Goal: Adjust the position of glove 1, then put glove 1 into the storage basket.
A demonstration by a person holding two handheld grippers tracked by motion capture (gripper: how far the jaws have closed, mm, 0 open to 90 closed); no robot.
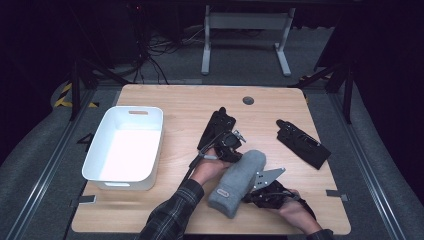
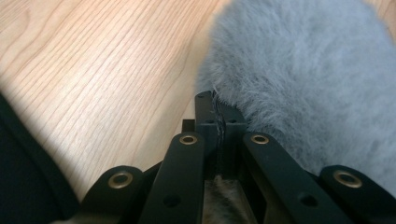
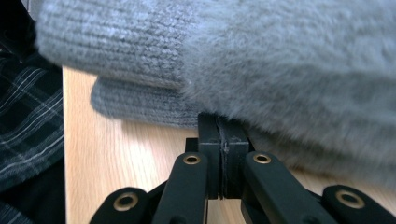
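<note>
— Where did the thing lie when this was taken?

— On the pale wooden table (image 1: 185, 107), near its front edge, between my two hands. It was a fuzzy grey knitted glove with a ribbed cuff (image 1: 237, 182), its long axis slanting from the cuff near me up and away to the right, fingertip end farthest off. The white plastic bin with handle slots (image 1: 125, 145) stood well apart to its left.

— And your jaws?

— Both pairs closed. My left gripper (image 1: 239, 150) had pinched the fluffy far end — in the left gripper view the fur (image 2: 303, 70) bulged just above and right of the shut tips. My right gripper (image 1: 248, 195) had bitten the glove's long edge from the right side, nearer the cuff; the ribbed knit (image 3: 116, 42) hung across its view, lifted a little off the wood.

— Which hand was nearer the bin?

— The left, by my judgement — so a carry to the bin would have run leftward, across the glove's long axis. Two black devices (image 1: 302, 142) lay beyond, apart from the glove.
</note>
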